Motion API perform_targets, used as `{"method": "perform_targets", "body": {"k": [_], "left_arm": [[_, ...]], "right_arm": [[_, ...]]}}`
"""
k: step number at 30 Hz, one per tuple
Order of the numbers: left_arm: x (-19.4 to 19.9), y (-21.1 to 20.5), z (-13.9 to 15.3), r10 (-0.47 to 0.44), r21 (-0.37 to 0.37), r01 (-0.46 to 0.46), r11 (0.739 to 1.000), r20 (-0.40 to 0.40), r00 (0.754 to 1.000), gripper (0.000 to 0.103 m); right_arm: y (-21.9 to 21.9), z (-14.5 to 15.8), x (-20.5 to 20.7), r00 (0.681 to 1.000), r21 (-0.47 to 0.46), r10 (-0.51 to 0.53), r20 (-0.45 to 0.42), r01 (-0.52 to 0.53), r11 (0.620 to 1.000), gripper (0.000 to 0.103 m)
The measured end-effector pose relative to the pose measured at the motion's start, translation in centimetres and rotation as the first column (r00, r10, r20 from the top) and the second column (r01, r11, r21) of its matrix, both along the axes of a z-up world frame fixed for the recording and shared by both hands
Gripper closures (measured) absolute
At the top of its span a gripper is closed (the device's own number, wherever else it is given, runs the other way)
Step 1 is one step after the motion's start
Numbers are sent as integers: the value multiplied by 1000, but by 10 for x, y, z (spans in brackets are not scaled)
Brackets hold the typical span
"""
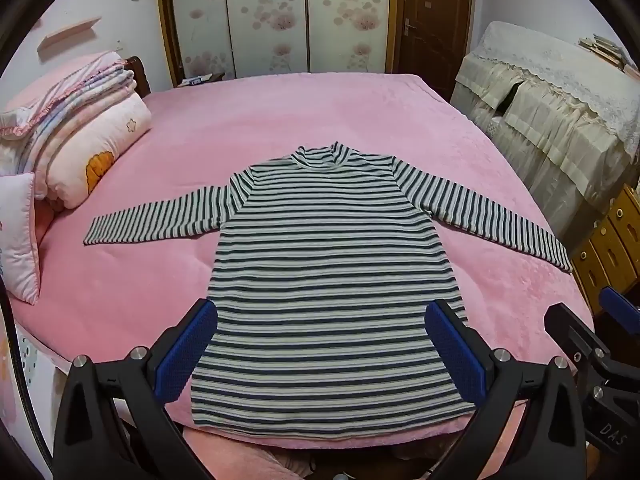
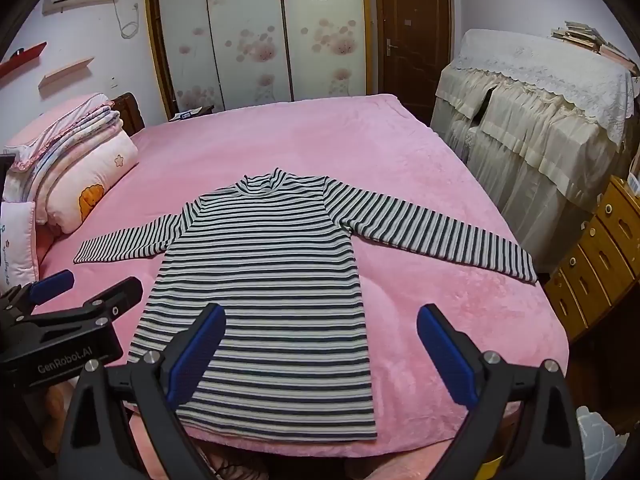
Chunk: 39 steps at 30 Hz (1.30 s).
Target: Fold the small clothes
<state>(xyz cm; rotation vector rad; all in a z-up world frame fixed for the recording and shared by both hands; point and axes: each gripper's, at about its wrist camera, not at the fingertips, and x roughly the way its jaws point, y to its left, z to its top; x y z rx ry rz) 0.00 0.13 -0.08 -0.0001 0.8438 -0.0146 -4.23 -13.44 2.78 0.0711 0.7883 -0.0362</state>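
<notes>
A small striped long-sleeved top (image 1: 328,272) (image 2: 264,280), dark and white, lies flat on the pink bed (image 1: 280,120) (image 2: 320,136). Its collar points away from me, both sleeves are spread out sideways, and its hem is at the near edge. My left gripper (image 1: 320,320) hovers open above the lower body of the top, nothing between its blue pads (image 1: 188,352). My right gripper (image 2: 320,320) is also open, above the top's lower right side and the bare bed, holding nothing. Each gripper shows at the edge of the other's view: right gripper (image 1: 592,320), left gripper (image 2: 92,284).
Folded pink quilts and pillows (image 1: 80,148) (image 2: 76,168) are stacked at the bed's left side. A lace-draped piece of furniture (image 1: 552,112) (image 2: 536,128) and wooden drawers (image 1: 608,252) (image 2: 592,264) stand right of the bed. A wardrobe (image 1: 280,16) and door are behind.
</notes>
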Motion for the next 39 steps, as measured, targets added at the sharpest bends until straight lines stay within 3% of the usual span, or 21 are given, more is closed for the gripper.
{"method": "perform_targets", "body": {"k": [2, 7, 21, 39], "left_arm": [[1, -1, -2, -2, -3, 2, 1000, -17, 1000, 0], [8, 16, -4, -19, -94, 15, 995, -39, 999, 0], [-4, 0, 4, 3, -37, -3, 999, 2, 1000, 0], [-14, -11, 9, -38, -54, 39, 998, 18, 999, 2]], "right_arm": [[-1, 0, -1, 1000, 8, 1, 3, -1, 1000, 6], [1, -1, -2, 1000, 6, 6, -1, -6, 1000, 6], [-12, 2, -6, 1000, 46, 13, 21, -14, 999, 6], [-19, 5, -13, 1000, 54, -1, 27, 0, 999, 6]]}}
